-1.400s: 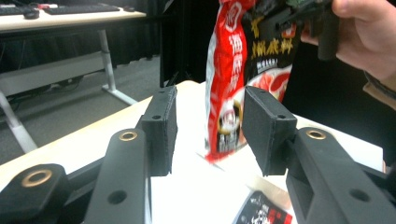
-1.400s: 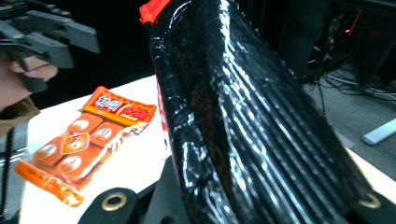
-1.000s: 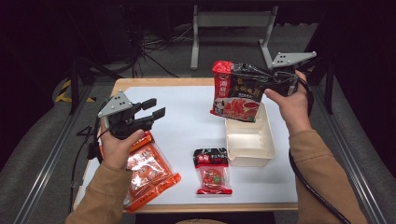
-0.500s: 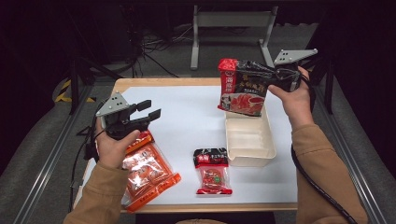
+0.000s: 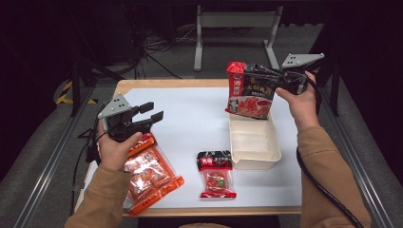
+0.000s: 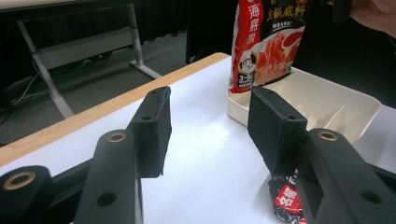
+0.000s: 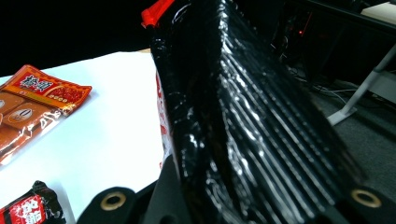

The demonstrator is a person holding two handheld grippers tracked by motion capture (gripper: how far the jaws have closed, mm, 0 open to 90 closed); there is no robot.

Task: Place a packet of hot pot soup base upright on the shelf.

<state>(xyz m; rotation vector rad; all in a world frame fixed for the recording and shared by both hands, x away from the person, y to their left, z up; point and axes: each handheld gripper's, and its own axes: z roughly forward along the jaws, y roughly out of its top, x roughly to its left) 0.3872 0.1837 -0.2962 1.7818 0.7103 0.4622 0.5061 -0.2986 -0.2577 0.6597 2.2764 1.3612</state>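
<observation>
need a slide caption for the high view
Right gripper holds a black-and-red pouch over the cream tray; left gripper hovers with jaws apart.

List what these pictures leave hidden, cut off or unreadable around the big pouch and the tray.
- Black and red pouch: its bottom edge, high view, sits behind the tray's far wall.
- Right gripper: its pads, right gripper view, covered by the pouch's glossy back.
- Cream tray: far corner, left gripper view, hidden behind the pouch.
- Small sachet: left gripper view, mostly behind a jaw.

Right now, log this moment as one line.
right tongs: shut on black-and-red pouch | pouch: bottom edge at cream tray far end | left tongs: open, empty, above table
</observation>
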